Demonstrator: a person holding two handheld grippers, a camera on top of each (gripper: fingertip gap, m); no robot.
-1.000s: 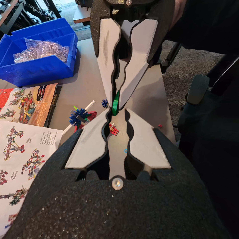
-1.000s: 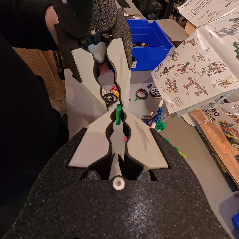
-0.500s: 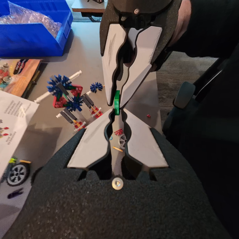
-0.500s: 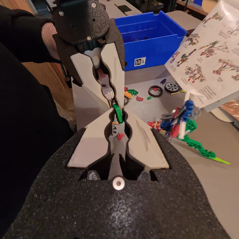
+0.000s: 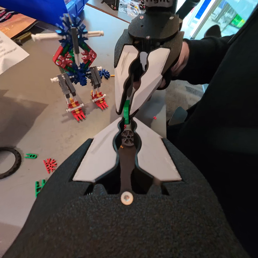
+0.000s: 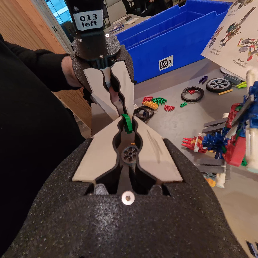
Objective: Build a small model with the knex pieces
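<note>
A small green connector piece is pinched from both ends, above the grey table. My left gripper is shut on its near end. My right gripper faces it tip to tip and is shut on the other end. In the right wrist view the curved green piece sits between my right gripper's tips, with the left gripper opposite. A grey wheel hub lies on the table beneath the grippers and also shows in the right wrist view.
A built toy figure of rods and connectors stands to the left and also shows in the right wrist view. A blue bin, instruction sheets, black tyres, a wheel and loose connectors lie around. A person's dark sleeves flank both grippers. The tips of both grippers are at nearly the same place. Both grippers' tips are roughly 8 cm from the grey wheel hub. It is also in sight in the right wrist view.
Both grippers have moved together across the table with the green piece still pinched between them. The toy figure is now closer and the wheel hub lies under them.
</note>
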